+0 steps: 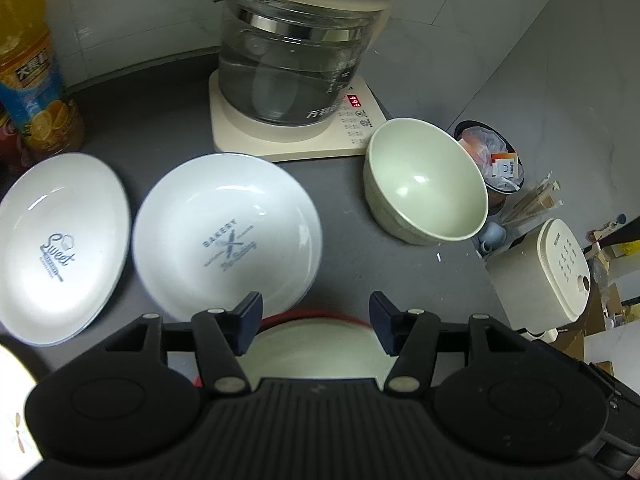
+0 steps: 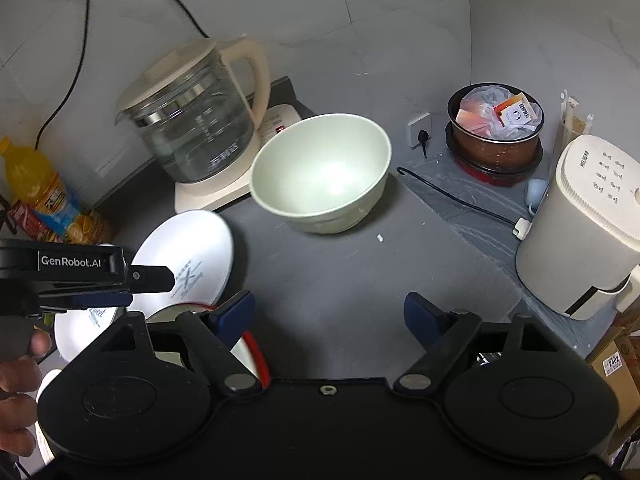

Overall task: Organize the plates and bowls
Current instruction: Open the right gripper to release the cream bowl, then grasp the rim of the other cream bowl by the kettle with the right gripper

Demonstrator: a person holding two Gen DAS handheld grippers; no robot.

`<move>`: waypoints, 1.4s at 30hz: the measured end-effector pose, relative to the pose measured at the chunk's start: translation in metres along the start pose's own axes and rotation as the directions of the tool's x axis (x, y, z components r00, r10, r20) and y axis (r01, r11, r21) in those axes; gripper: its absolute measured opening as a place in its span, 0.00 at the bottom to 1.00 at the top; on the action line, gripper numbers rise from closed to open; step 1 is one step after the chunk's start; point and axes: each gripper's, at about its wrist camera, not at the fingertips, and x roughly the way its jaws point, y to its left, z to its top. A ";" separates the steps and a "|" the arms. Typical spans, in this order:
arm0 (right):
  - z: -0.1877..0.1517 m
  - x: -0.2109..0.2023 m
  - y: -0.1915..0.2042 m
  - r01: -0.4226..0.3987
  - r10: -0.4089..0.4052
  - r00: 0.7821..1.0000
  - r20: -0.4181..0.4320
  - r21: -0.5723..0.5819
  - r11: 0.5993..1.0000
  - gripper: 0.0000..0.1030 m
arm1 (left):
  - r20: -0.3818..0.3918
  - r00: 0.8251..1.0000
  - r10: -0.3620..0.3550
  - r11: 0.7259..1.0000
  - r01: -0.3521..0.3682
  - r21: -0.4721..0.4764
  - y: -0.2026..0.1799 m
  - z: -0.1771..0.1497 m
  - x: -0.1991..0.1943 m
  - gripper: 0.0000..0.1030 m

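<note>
The left gripper [image 1: 316, 322] stands partly open and holds nothing; directly beneath its jaws lies a white bowl with a red rim [image 1: 316, 344]. The right gripper [image 2: 330, 316] stands wide open and empty above bare grey worktop [image 2: 340, 276].

Ahead and left of the left gripper sits the "Bakery" plate [image 1: 226, 236], and further left, just beside it, the "Sweet" plate [image 1: 60, 248]. Ahead and right stands the green bowl [image 1: 426, 182], apart from both plates; a clear strip of worktop runs between them. Behind that strip the glass kettle [image 1: 296, 52] on its base closes off the far side, close to the green bowl.

The worktop edge falls away to the right of the green bowl, with a white appliance [image 2: 580, 224] standing on a lower surface beyond it. Both grippers point steeply downward. In the right wrist view, the left gripper comes in from the left, held by a hand [image 2: 18, 396].
</note>
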 end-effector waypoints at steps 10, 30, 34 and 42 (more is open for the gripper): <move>0.036 0.038 -0.028 -0.039 0.039 0.999 -0.027 -0.004 0.999 0.73 | 0.010 1.000 0.024 0.999 -0.024 -0.022 -0.029 0.021 0.034 0.56; 0.083 0.103 -0.061 -0.065 0.066 0.996 -0.056 0.014 0.998 0.66 | 0.012 0.998 0.069 0.994 -0.068 -0.082 -0.052 0.061 0.103 0.55; 0.085 0.121 -0.070 -0.062 0.068 0.993 -0.094 0.058 0.996 0.58 | -0.010 0.997 0.082 0.993 -0.082 -0.089 -0.053 0.063 0.117 0.52; 0.083 0.132 -0.062 -0.103 0.109 0.987 -0.119 0.055 0.993 0.32 | -0.040 0.999 0.032 0.990 -0.037 -0.136 -0.053 0.063 0.134 0.29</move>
